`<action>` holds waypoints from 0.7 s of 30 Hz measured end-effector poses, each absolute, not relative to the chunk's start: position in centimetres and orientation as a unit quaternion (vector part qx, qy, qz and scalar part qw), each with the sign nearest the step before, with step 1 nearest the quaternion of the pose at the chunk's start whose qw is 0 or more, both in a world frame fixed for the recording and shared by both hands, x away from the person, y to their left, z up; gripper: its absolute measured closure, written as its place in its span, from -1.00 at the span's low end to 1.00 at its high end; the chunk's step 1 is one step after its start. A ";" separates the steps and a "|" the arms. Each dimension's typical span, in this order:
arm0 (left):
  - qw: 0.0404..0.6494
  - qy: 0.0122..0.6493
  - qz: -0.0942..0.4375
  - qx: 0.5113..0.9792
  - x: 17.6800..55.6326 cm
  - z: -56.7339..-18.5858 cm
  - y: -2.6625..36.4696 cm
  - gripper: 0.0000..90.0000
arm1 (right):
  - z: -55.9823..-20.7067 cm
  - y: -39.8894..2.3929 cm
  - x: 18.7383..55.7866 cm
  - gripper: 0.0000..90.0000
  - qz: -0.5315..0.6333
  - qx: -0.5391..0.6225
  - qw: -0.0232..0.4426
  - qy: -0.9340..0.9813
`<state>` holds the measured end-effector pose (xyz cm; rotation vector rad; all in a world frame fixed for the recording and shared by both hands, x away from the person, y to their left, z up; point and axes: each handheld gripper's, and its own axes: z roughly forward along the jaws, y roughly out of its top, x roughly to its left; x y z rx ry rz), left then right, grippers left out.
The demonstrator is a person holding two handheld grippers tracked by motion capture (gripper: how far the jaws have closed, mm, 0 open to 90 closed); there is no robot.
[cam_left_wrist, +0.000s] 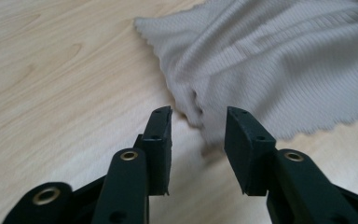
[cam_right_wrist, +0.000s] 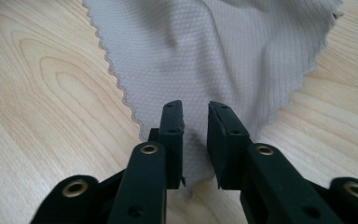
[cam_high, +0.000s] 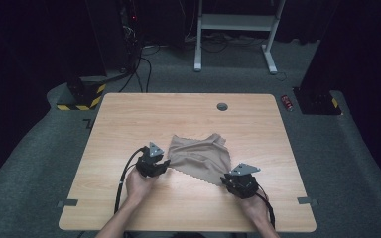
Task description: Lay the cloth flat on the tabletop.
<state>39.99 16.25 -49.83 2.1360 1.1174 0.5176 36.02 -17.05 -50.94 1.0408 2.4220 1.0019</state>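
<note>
High view places two hands at the lower centre of the frame, the left gripper (cam_high: 152,163) and right gripper (cam_high: 240,181) at opposite corners of one beige cloth (cam_high: 201,154) on the wooden table (cam_high: 129,114), with a red can (cam_high: 287,102) on the floor at upper right. Left gripper view shows that tool (cam_left_wrist: 199,122) parted moderately, the cloth (cam_left_wrist: 279,60) corner between the pads, unpinched. Right gripper view shows its tool (cam_right_wrist: 196,116) parted narrowly over the cloth (cam_right_wrist: 214,51) tip, not clamped.
</note>
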 end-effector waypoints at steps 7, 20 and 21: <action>0.320 0.422 0.175 0.830 39.9 -51.1 15.5 0.36 | -51.7 -16.6 36.1 0.59 0.338 0.363 0.170 0.852; 0.328 0.392 0.158 0.845 38.8 -49.9 14.7 0.96 | -51.5 -16.7 35.5 0.99 0.336 0.350 0.162 0.859; 0.330 0.388 0.157 0.847 38.3 -49.5 15.0 0.96 | -51.4 -16.8 35.4 0.99 0.337 0.351 0.162 0.859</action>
